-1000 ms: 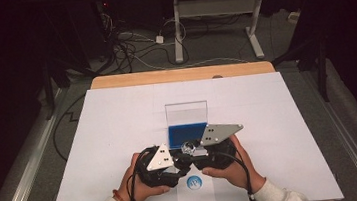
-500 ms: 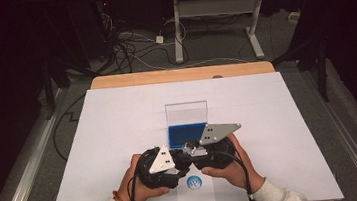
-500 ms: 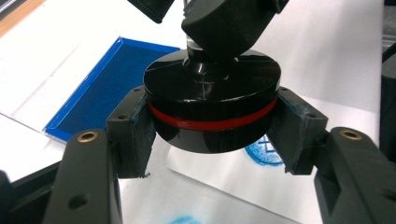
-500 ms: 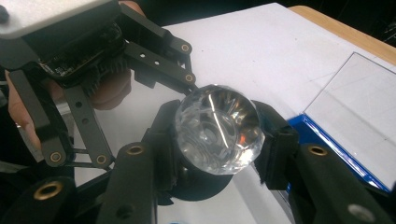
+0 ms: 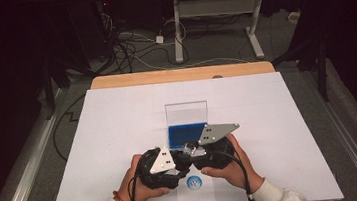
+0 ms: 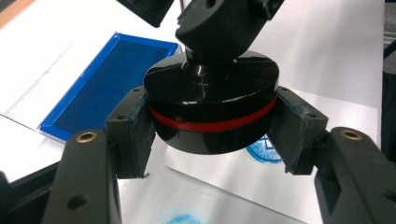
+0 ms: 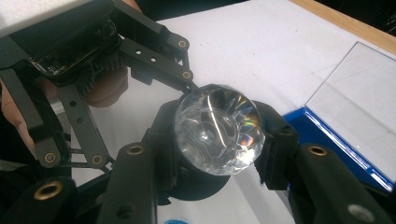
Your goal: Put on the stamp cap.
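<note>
Above the worktop [image 5: 118, 117], a stamp [image 6: 212, 105] is pinched by both grippers' fingers [image 6: 130, 133], base and crystal knob [image 7: 217, 130], seemingly for re-inking.

a wooden table [image 5: 179, 75] carries a white sheet [image 5: 120, 137], on which lie a blue ink pad [image 5: 186, 134] and a blue stamp mark [image 5: 193, 182].

One camera looks down from high above the table [image 5: 120, 137], and two ride close behind the jaws, all seeing the stamp [image 6: 212, 100] beside the blue pad [image 5: 186, 135].
</note>
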`<state>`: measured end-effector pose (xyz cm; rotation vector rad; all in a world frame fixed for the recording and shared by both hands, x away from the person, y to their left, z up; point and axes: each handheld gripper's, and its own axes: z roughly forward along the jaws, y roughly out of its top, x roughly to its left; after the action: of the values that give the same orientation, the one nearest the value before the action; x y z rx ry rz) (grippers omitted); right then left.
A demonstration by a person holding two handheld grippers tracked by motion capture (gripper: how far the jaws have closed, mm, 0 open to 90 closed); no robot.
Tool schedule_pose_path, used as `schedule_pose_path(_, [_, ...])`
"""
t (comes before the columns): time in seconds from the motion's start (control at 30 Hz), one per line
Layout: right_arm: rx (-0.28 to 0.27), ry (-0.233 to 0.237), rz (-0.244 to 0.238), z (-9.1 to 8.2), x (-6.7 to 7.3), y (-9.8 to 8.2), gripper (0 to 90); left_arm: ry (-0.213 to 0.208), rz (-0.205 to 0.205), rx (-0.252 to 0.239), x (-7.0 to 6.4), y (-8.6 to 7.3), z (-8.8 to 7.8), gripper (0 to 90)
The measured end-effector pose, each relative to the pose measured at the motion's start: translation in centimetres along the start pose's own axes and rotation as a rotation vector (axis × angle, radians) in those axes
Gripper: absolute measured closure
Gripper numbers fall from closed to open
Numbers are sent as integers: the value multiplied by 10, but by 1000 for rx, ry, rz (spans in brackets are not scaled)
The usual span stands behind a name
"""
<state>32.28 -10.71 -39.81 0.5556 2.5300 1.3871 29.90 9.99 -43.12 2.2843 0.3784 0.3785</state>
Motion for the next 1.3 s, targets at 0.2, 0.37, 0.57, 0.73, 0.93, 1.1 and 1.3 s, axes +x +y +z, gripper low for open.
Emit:
schedule_pose_path(0.2, [16,-6,2,4,2,-2,575,-32,-3,-17,-1,-2,5,347])
schedule_pose_path(0.37, [-3,-12,12,-1,0,-1,574,-46,-56,-58,4,-5,4,354])
schedule_pose_path(0.57, [-15,-12,8,-6,-1,1,574,-32,-92,-82,6,-7,4,296])
schedule_pose_path(0.73, [-23,-15,5,-9,-1,2,574,-6,-106,-64,7,-7,6,212])
schedule_pose_path(0.93, [-44,-30,-1,-19,-4,5,574,-5,-96,-67,8,-10,6,180])
schedule_pose_path(1.1, [-49,-52,-4,-28,-8,5,574,15,-88,-69,10,-12,2,171])
schedule_pose_path(1.3, [-57,-72,-8,-35,-10,5,574,59,-77,-55,13,-17,-3,170])
